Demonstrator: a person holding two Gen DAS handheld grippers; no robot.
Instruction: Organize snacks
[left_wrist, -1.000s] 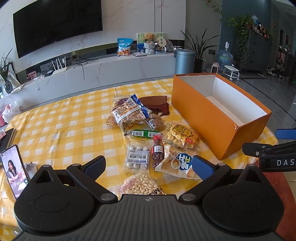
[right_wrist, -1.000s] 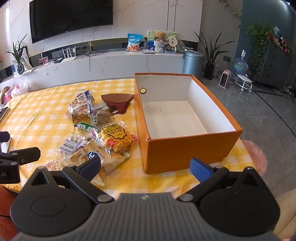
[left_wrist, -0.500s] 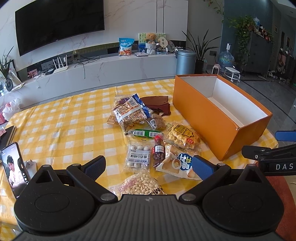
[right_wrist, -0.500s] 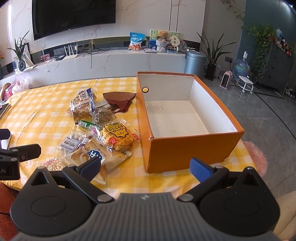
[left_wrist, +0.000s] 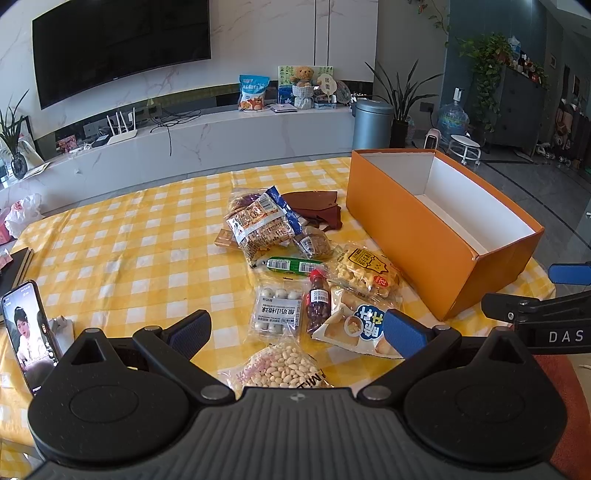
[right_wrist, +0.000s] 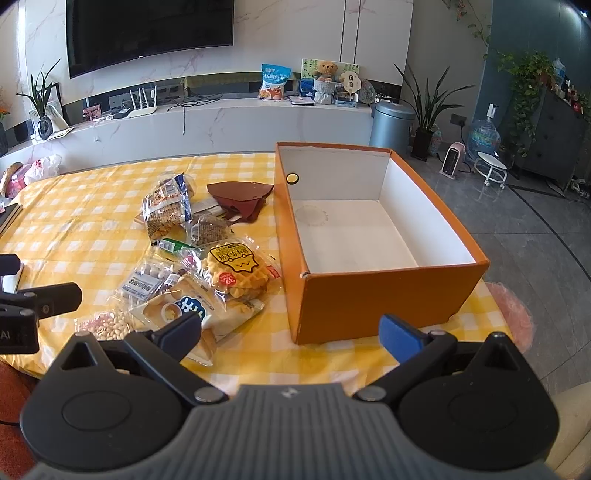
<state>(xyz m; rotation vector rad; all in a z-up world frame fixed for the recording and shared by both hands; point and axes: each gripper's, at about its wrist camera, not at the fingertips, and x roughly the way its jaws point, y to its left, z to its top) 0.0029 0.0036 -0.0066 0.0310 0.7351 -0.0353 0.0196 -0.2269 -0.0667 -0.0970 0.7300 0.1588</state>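
Several snack packs lie in a heap on the yellow checked tablecloth: a biscuit pack, a green tube, a waffle pack, a small red bottle, a bag of white balls, a bread pack and a peanut bag. An empty orange box stands to their right; its white inside shows in the right wrist view. My left gripper is open above the near snacks. My right gripper is open before the box's near wall.
A phone with a lit screen leans at the table's left edge. A brown leather piece lies behind the snacks. The right gripper's side shows in the left wrist view. A white TV counter runs behind the table.
Both views have shifted slightly; the snacks and box sit a little farther right and lower in frame. Both grippers stay open and nothing on the table has moved.
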